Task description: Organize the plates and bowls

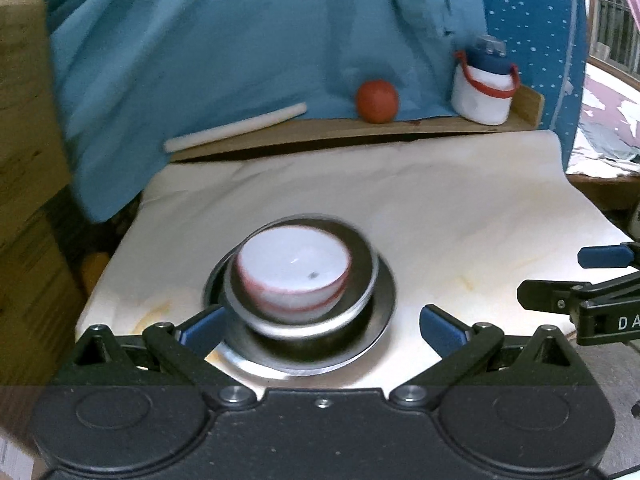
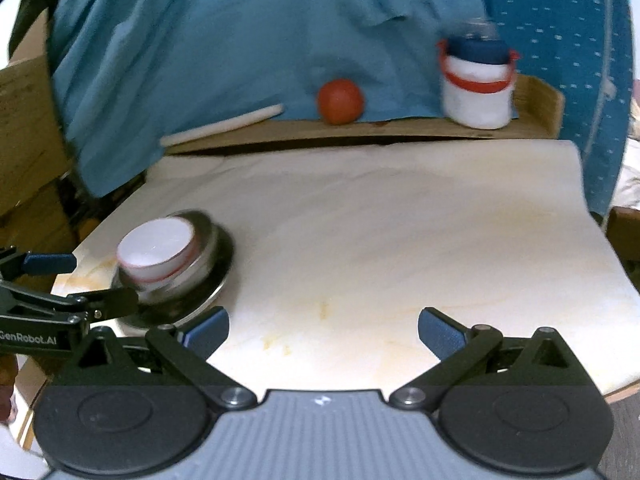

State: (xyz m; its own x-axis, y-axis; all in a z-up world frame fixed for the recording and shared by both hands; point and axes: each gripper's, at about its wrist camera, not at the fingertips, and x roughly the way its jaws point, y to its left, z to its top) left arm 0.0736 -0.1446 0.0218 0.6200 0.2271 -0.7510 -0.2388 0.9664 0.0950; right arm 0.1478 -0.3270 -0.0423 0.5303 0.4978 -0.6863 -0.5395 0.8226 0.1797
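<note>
A white bowl with a red rim (image 1: pixel 294 274) (image 2: pixel 158 254) sits inside a steel bowl (image 1: pixel 360 296) (image 2: pixel 202 258), and both rest on a steel plate (image 1: pixel 384 326) (image 2: pixel 218 280) on the pale board. My left gripper (image 1: pixel 324 326) is open, its blue-padded fingers standing wide on either side of the stack's near edge and gripping nothing. My right gripper (image 2: pixel 323 330) is open too, over bare board to the right of the stack. In the left wrist view the right gripper (image 1: pixel 560 280) shows at the right edge. In the right wrist view the left gripper (image 2: pixel 88 284) reaches in from the left.
The pale board (image 1: pixel 440 216) (image 2: pixel 380 240) lies on a wooden table. Along its back edge sit a white rod (image 1: pixel 236 126) (image 2: pixel 222 124), a red ball (image 1: pixel 377 101) (image 2: pixel 340 101) and a white jug with a blue lid (image 1: pixel 484 84) (image 2: pixel 476 84). Blue cloth (image 1: pixel 224 40) hangs behind.
</note>
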